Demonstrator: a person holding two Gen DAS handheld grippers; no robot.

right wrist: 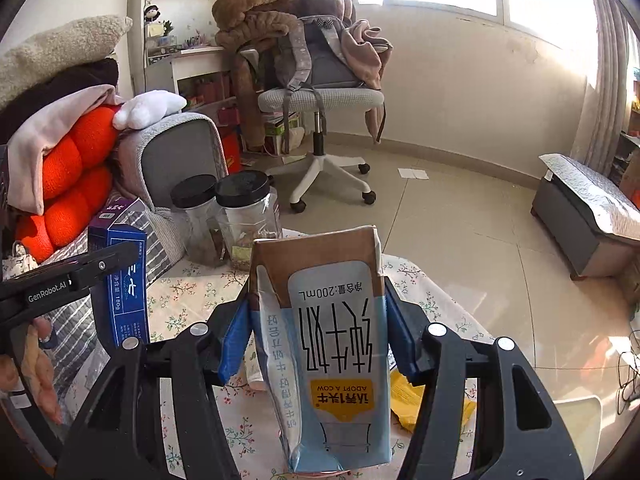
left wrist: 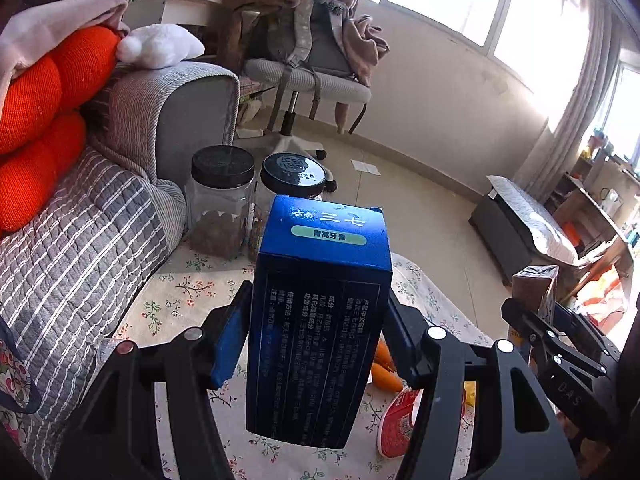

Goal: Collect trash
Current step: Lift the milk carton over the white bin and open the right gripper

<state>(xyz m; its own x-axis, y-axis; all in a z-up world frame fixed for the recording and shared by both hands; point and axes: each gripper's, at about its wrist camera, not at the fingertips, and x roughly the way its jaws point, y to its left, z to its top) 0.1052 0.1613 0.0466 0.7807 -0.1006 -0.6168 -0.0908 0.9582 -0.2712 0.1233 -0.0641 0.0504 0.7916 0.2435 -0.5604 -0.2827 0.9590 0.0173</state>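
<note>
Trash in both tools: my left gripper [left wrist: 316,336] clamps a blue cardboard toothpaste box [left wrist: 320,320], my right gripper [right wrist: 316,336] clamps a blue-and-white milk carton [right wrist: 332,344], both above the floral-cloth table [right wrist: 192,292]. Risk: the carton crushes and slips, maybe dripping.

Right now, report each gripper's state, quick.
Left gripper: closed on the blue toothpaste box, held above the table.
Right gripper: closed on the milk carton, its print upside down.
</note>
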